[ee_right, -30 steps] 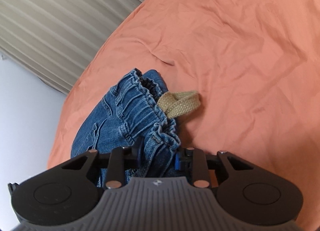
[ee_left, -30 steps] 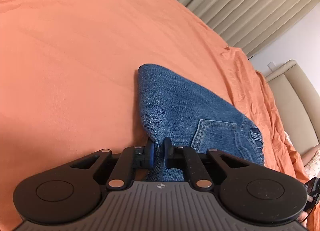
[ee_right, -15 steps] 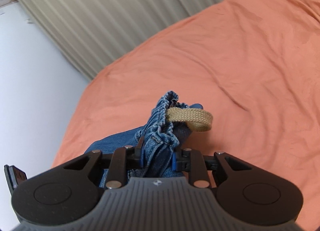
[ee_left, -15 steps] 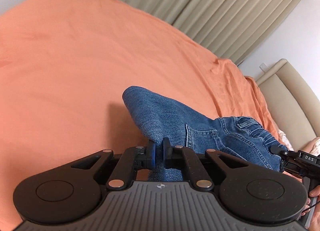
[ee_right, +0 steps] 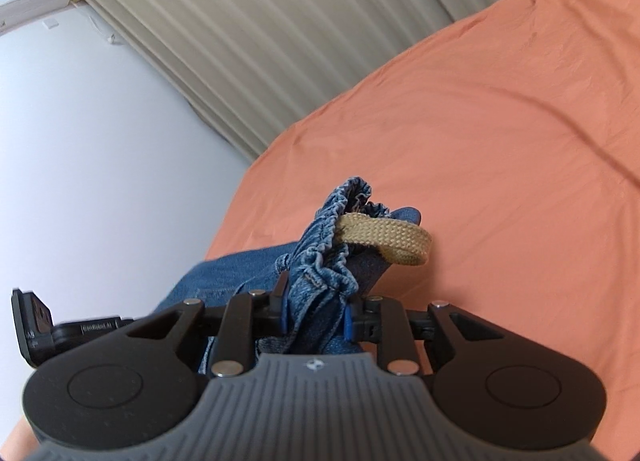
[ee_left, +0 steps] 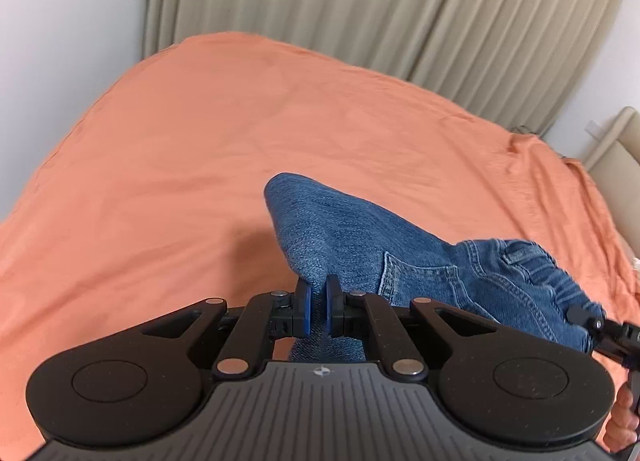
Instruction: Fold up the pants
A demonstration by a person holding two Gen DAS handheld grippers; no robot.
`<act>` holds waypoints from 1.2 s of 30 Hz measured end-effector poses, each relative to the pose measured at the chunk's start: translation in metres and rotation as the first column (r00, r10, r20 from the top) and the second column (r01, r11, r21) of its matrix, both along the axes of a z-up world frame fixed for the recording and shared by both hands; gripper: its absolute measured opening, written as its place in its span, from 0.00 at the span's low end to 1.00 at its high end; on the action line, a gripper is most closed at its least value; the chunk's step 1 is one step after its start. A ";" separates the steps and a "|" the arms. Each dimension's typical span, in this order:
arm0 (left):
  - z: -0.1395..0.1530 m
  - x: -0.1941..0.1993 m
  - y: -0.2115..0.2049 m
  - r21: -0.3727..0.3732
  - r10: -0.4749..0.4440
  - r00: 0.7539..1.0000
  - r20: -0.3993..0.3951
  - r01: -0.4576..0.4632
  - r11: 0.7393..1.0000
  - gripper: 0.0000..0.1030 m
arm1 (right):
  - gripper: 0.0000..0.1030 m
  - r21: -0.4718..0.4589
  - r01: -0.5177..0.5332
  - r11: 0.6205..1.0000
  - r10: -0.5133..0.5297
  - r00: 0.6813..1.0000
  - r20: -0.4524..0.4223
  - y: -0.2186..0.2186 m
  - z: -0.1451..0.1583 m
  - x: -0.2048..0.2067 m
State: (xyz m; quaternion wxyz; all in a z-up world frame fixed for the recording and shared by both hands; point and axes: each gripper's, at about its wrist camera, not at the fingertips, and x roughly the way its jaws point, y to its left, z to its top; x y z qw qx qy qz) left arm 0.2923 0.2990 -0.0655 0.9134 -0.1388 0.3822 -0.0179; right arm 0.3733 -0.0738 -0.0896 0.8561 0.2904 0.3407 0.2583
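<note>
The blue denim pants point(ee_left: 360, 237) hang lifted above the orange bed sheet point(ee_left: 180, 149), held between both grippers. My left gripper point(ee_left: 317, 301) is shut on a folded edge of the pants near a back pocket point(ee_left: 416, 281). My right gripper point(ee_right: 314, 317) is shut on the gathered elastic waistband point(ee_right: 332, 245), from which a tan drawstring loop point(ee_right: 396, 241) sticks out. The right gripper's tip also shows at the right edge of the left wrist view point(ee_left: 592, 325), at the waistband.
The orange sheet point(ee_right: 500, 141) covers the whole bed. Beige curtains point(ee_left: 360, 1) hang behind it, with white wall point(ee_right: 100, 161) beside them. A beige headboard point(ee_left: 616, 149) stands at the right. The left gripper's body shows at the left of the right wrist view point(ee_right: 60, 329).
Both grippers have risen and tilted up with the pants in them; the pants have come off the sheet, and curtains and wall now fill more of both views.
</note>
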 end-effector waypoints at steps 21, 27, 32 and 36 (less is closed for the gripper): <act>-0.096 0.013 0.035 0.012 0.050 0.988 -0.148 -0.048 0.999 0.26 | 0.46 -0.150 -0.119 0.982 0.095 0.983 -0.154 0.019 -0.103 0.017; -0.087 0.009 0.043 0.017 0.061 0.987 -0.150 -0.060 0.998 0.26 | 0.42 -0.214 -0.142 0.966 0.128 0.989 -0.077 0.001 -0.061 0.034; -0.074 0.012 0.037 0.037 0.057 0.987 -0.148 -0.052 0.998 0.26 | 0.30 -0.228 -0.097 0.969 0.082 0.994 -0.073 -0.001 -0.049 0.079; -0.069 0.016 0.029 0.068 0.047 0.985 -0.167 -0.036 0.997 0.26 | 0.21 -0.258 -0.128 0.958 0.096 0.987 -0.133 0.001 -0.072 0.110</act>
